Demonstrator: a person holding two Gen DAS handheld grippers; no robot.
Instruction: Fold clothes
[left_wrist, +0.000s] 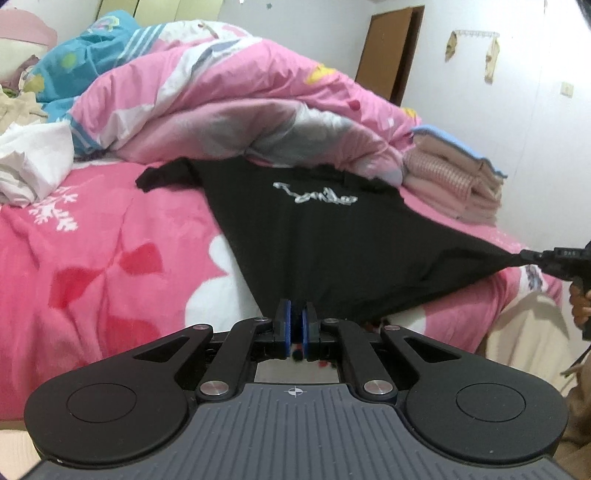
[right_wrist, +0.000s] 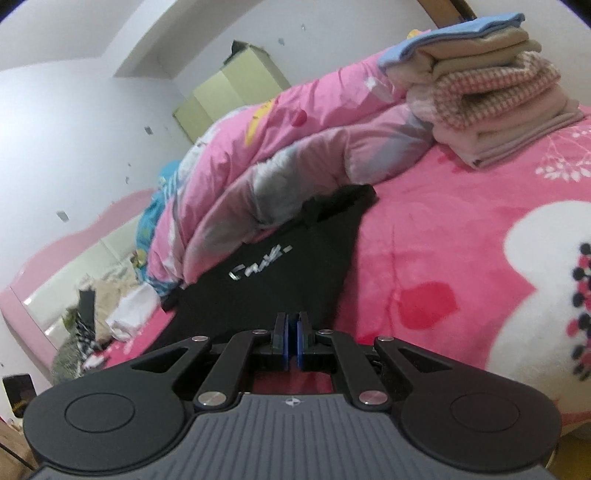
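**Inspector A:** The left claw (left_wrist: 295, 321) is noted closed, its blue pads (left_wrist: 283, 326) pinched on the near hem corner of the black T-shirt (left_wrist: 314, 236). The right claw (right_wrist: 294, 332) is likewise closed on the opposite hem corner, and from the left wrist view the cloth is seen drawn to a taut point at it (left_wrist: 524, 255).

**Inspector B:** Location of the garment?

**Inspector A:** It is spread front up on the pink fleece bed cover (left_wrist: 110, 266), hem lifted towards the claws. Its collar end is tucked against, possibly under, the rolled pink quilt (left_wrist: 229, 92).

**Inspector B:** Risks?

**Inspector A:** Three are judged likely. The thin knit could slip from the narrow pads if tension is raised unevenly. The collar end could be snagged by the quilt, so a fold might be skewed or the quilt dragged. The crumpled left sleeve (left_wrist: 162, 177) could be folded in unflattened.

**Inspector B:** Materials?

**Inspector A:** The shirt is soft, limp jersey with a silvery script print (left_wrist: 314, 195). The cover is plush and high in friction. A stack of folded garments (right_wrist: 491, 92), ribbed and checked, is stood near the shirt's right side and could be toppled by a wide sweep.
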